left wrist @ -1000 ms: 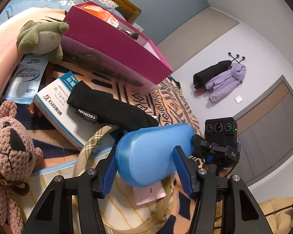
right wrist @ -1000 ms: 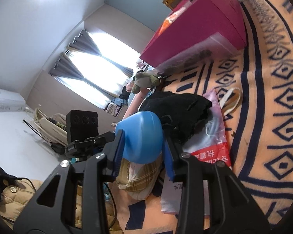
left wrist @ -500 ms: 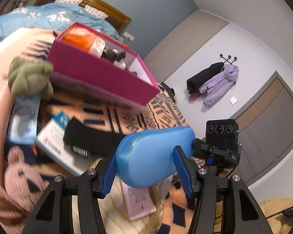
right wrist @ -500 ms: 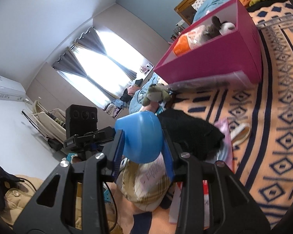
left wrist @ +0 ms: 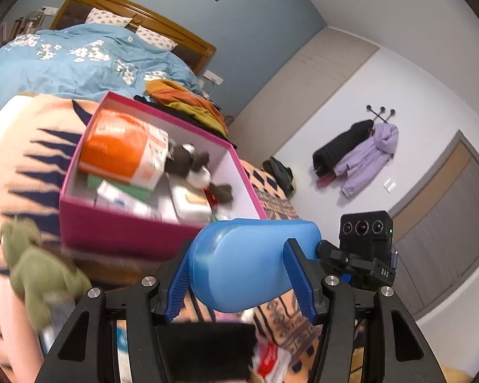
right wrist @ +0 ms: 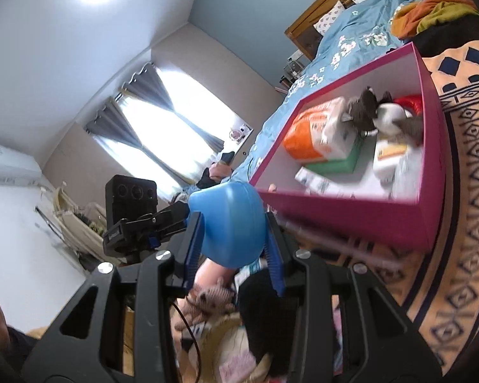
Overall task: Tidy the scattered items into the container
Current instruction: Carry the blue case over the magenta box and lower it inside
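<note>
Both hand-held grippers are clamped on the same blue bottle (left wrist: 252,265): the left hand-held gripper (left wrist: 242,279) squeezes its long body across the width, and the right hand-held gripper (right wrist: 231,239) pinches one rounded end. The bottle hangs in the air between them, lying roughly level, just short of the near wall of the pink box (left wrist: 118,233), which sits on the patterned blanket (right wrist: 463,191) of the bed.

Inside the box, the far left is filled by an orange packet (left wrist: 121,150), with a small grey and white soft toy (left wrist: 191,162) and flat white packs beside it. Bare floor shows mostly along the right wall. To do this step well, I judge the bottle should clear the near wall, travel over that free strip, and be lowered onto its side before either grip lets go. Releasing both ends together would keep it from tipping or rolling onto the toy.

Outside the box, a green soft toy (left wrist: 38,271) lies near left on the blanket, and a black cloth (left wrist: 204,351) sits beneath the grippers, both not yet tidied.
</note>
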`<state>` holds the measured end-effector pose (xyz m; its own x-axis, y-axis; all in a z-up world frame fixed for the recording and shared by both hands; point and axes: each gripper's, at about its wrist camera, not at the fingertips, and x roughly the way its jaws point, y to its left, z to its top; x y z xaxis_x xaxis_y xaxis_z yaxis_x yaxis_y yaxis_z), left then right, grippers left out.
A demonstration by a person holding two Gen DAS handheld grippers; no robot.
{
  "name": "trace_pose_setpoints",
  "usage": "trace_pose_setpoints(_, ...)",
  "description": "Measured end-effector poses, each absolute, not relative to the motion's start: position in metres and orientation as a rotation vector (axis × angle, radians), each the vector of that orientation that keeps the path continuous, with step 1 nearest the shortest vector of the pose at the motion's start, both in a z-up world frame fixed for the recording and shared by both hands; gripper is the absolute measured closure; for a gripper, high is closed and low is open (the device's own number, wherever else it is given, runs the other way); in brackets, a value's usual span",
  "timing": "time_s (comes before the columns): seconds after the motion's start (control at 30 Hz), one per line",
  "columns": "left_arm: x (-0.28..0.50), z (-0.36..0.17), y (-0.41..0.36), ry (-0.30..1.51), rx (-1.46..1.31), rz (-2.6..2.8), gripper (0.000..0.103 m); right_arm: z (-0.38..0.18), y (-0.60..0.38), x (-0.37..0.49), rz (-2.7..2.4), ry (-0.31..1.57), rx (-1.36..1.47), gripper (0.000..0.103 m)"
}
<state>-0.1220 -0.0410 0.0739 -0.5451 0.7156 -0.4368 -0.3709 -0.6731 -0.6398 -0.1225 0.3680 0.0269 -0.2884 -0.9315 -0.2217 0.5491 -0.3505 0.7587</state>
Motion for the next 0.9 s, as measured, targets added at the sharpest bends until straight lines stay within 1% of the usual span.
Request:
trace_pose_setpoints(0.23,-0.182,0.068,-0.052,-0.707,-0.988,2.21,0.044,0.026,0.358,-0.18,-1.831,-0.736,0.902,0.063)
trace_pose_setpoints(0.43,-0.222,0.044,-0.059,-0.771,-1.093,2.21,0.041,0.013,0.347,-0.223,-1.831,-0.766,1.012,0.063)
trace_pose_setpoints(0.67,-0.239,0.028,-0.063,-0.835,-1.14,2.192,0.04,0.007,0.341,-0.243,-1.847,-0.74,1.097,0.063)
trace_pose_setpoints(0.9,-0.247,0.025,-0.058,-0.829,-1.186,2.206,0.04,0.01,0.333,-0.259,-1.872,-0.676,1.186,0.058)
